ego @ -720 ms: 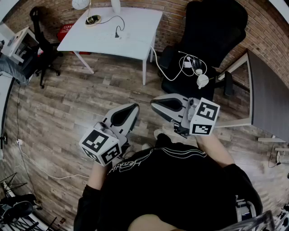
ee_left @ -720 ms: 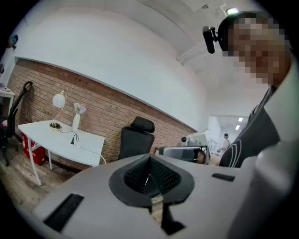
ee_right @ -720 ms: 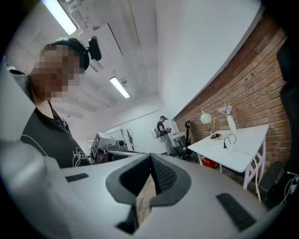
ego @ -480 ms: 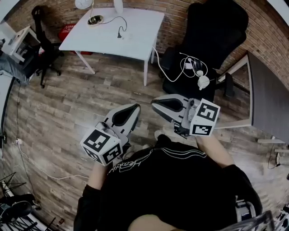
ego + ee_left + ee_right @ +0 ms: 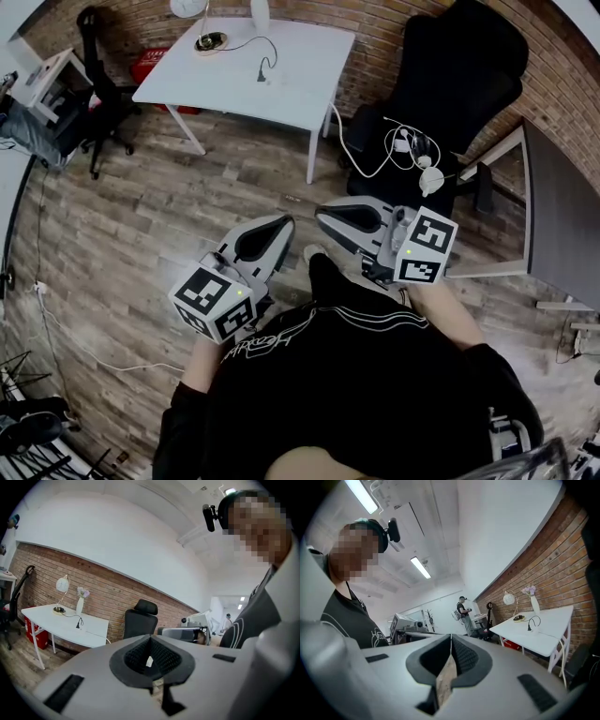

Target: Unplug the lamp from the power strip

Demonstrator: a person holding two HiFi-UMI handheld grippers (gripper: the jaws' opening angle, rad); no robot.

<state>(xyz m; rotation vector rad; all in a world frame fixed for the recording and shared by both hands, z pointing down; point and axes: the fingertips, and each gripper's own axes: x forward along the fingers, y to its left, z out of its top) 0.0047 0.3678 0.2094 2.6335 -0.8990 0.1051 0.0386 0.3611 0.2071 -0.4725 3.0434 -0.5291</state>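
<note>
Both grippers hang by the person's chest, well short of the table [image 5: 281,94], so this looks like the approach. The left gripper [image 5: 279,226] and right gripper [image 5: 322,214] each have ribbed black pads [image 5: 161,658] pressed together, nothing between. The plug [image 5: 265,67], small, black and upright, stands near the table's middle on a strip [image 5: 270,79] (white on smooth white, hard to make out). Its thin cord loops to the brassy-based lamp [image 5: 210,41] at the table's far edge. Better to spread one gripper's jaws early, pinch the plug's body rather than the cord, and pull straight up while the other pins the strip.
</note>
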